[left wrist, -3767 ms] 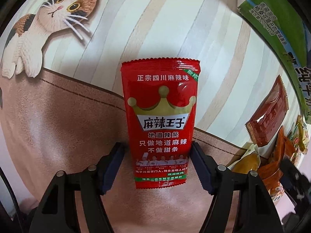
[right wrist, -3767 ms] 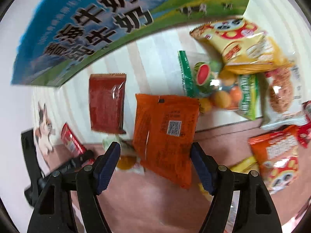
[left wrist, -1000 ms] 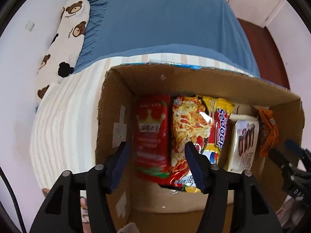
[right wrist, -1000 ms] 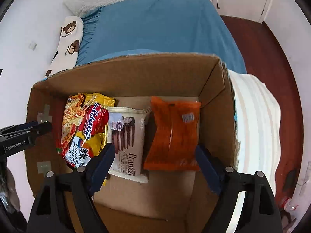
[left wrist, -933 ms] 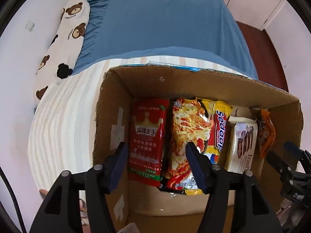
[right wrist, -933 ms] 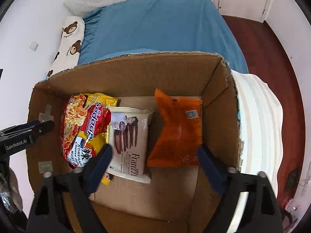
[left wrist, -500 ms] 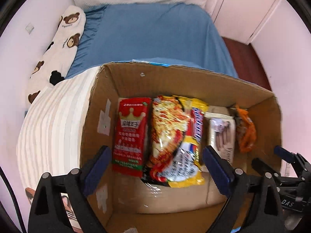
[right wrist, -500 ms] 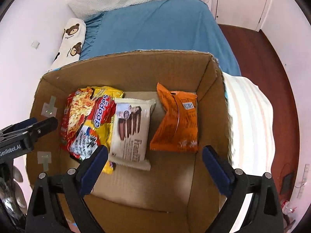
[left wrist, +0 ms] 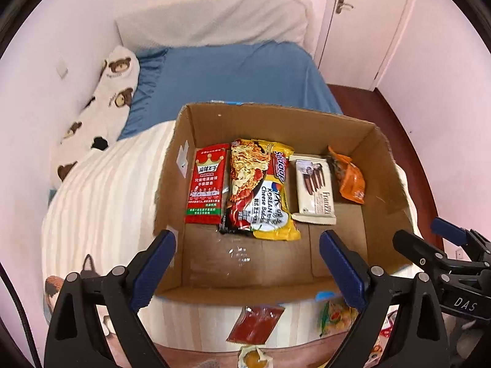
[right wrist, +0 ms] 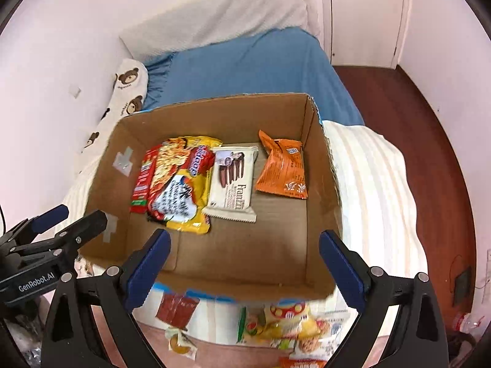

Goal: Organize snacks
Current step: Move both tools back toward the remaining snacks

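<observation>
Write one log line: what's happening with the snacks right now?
left gripper: open | right gripper: open | brown cardboard box: four packets inside | loose snacks: outside

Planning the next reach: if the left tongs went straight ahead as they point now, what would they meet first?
Probably the bare floor of the brown cardboard box, just short of the yellow noodle packet; the left tongs are open and empty. Depth is unclear.

Both wrist cameras look steeply down, side by side, sharing the cardboard box (left wrist: 386, 165) (right wrist: 319, 153) just ahead of their tongs.

Brown cardboard box (left wrist: 385, 165); red crown packet (left wrist: 206, 182), yellow-red noodle pack (left wrist: 260, 193), white wafer pack (left wrist: 314, 193), orange pouch (right wrist: 284, 168); cream-striped blanket (left wrist: 101, 202)
</observation>
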Demonstrator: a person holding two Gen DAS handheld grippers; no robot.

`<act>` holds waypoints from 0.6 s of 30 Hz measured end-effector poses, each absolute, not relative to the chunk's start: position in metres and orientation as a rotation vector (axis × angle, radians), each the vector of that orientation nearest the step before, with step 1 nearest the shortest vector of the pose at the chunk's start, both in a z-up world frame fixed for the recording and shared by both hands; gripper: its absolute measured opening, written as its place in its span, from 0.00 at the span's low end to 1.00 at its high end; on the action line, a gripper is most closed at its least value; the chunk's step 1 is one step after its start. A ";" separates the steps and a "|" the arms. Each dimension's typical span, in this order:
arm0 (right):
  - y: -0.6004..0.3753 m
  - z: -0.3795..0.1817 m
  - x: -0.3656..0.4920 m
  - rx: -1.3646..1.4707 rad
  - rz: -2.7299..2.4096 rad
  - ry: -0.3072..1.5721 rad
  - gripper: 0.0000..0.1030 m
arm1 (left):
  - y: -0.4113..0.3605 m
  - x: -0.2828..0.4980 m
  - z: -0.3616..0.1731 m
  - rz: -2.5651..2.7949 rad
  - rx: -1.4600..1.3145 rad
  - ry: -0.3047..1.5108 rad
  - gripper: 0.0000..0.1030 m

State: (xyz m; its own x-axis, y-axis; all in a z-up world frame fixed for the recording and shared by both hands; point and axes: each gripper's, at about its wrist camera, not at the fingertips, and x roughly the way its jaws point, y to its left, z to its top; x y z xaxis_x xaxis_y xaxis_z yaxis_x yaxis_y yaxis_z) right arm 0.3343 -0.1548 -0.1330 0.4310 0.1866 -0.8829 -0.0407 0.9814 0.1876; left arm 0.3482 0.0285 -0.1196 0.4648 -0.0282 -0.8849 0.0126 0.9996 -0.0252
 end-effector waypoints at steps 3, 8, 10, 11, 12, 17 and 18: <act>-0.154 -0.119 0.313 0.152 0.145 1.077 0.96 | 0.025 0.325 -0.104 -0.028 0.002 1.044 0.93; -0.154 -0.097 0.283 0.149 0.144 1.014 0.96 | 0.022 0.298 -0.084 -0.039 0.014 0.999 0.93; -0.155 -0.091 0.273 0.149 0.147 0.996 0.96 | 0.022 0.289 -0.078 -0.048 0.008 0.987 0.93; -0.155 -0.087 0.267 0.150 0.148 0.988 0.96 | 0.022 0.283 -0.074 -0.051 0.007 0.980 0.93; -0.157 -0.085 0.261 0.156 0.151 0.981 0.96 | 0.022 0.279 -0.072 -0.055 0.001 0.979 0.93; -0.170 -0.088 0.240 0.197 0.157 0.991 0.96 | 0.030 0.258 -0.075 -0.068 -0.053 1.005 0.93; -0.173 -0.092 0.236 0.209 0.156 1.002 0.96 | 0.033 0.255 -0.079 -0.065 -0.064 1.016 0.93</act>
